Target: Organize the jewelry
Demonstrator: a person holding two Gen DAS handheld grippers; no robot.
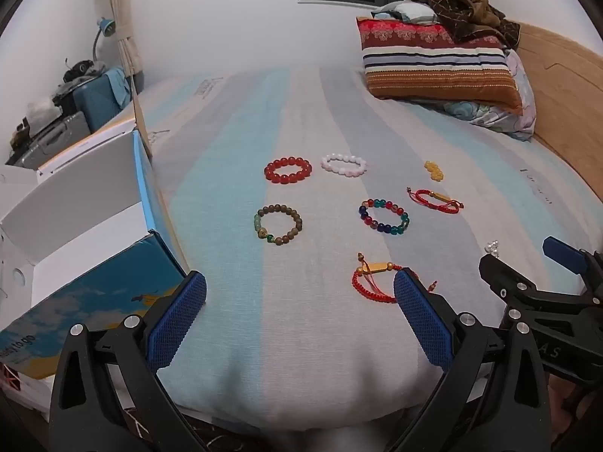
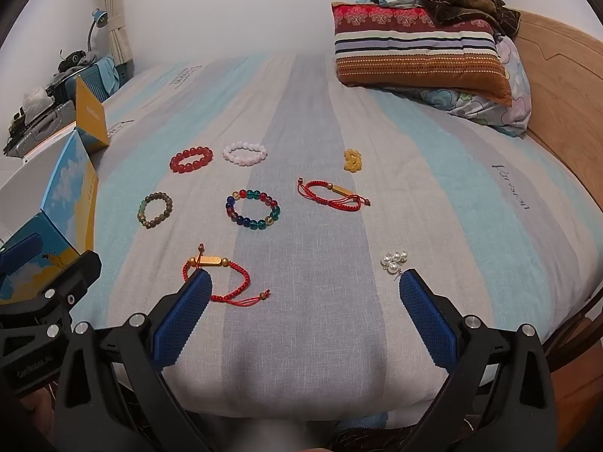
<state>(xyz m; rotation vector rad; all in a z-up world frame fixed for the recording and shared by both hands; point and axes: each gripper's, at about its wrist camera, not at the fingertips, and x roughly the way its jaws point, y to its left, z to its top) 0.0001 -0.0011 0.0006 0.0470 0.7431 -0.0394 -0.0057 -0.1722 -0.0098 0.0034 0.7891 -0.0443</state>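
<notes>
Several pieces of jewelry lie on the striped bed. A red bead bracelet, a white bead bracelet, a brown-green bracelet, a multicolour bracelet, yellow beads and two red cord bracelets show. Pearl earrings lie near the right gripper's right fingertip. My left gripper is open and empty, above the near bed edge. My right gripper is open and empty; it also shows in the left wrist view. The open blue box stands left of the bed.
A stack of striped pillows with a brown blanket sits at the far right by the wooden headboard. A cluttered side table stands at the far left by the curtain.
</notes>
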